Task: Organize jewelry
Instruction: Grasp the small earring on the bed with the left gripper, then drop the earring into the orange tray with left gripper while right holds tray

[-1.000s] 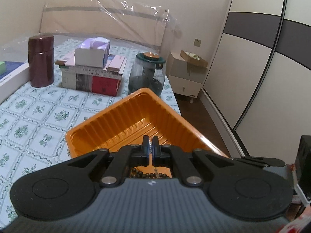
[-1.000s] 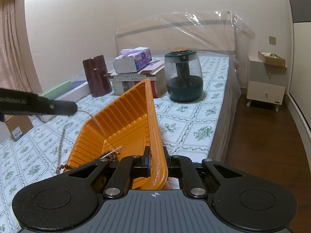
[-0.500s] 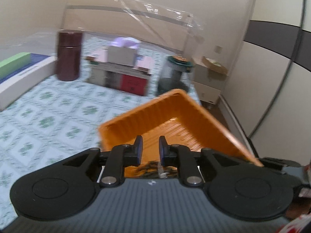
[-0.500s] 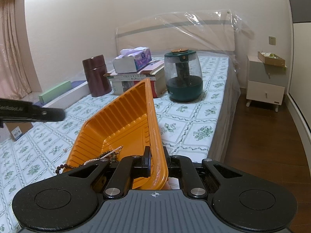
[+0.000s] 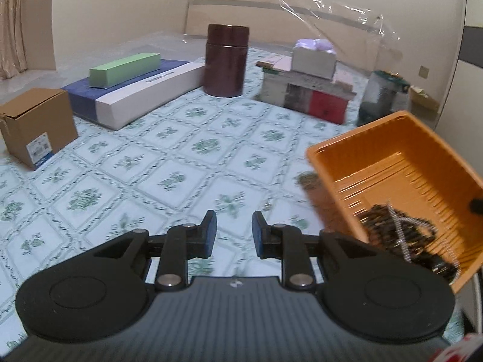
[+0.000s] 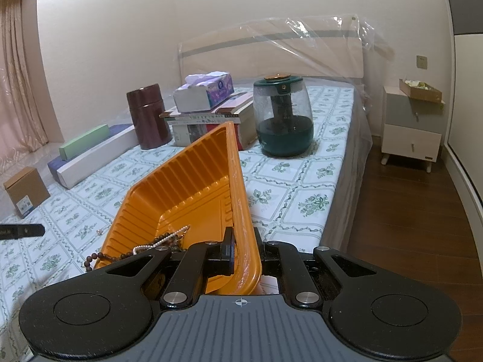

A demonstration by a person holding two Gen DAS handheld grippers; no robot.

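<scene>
left gripper (image 5: 231, 231) parted a little with nothing between the pads, jaws just been opening, hovering over the patterned bedspread (image 5: 169, 163) and aimed toward twelve o'clock at the dark red canister (image 5: 225, 60). right gripper (image 6: 244, 249) pinched tight on the near rim of the orange tray (image 6: 193, 181), holding it tipped up on edge above the bed. beaded jewelry (image 6: 151, 246) heaped in the tray's low near corner, at about four o'clock in the left wrist view, with one strand of dark beads draped over the rim at eight o'clock in the right wrist view and hanging outside. possibly a small loose piece lying on the spread at nine o'clock from the tray in that same view, though too small and faint to be sure. judged as the gap between one drop-off and the next pick. main risk: tray tilted this steeply on a thin-rim grip, so any wobble or slackening could slide the whole heap toward the low edge and out after the trailing strand. second risk: tangled strands, so reaching back in could drag neighbours along. third: busy print on the bedspread likely to hide a fine chain, making a missed or partial pinch easy. cardboard box (image 5: 33, 126) at nine o'clock and long white box (image 5: 145, 93) at eleven well apart from everything, no hazard.
</scene>
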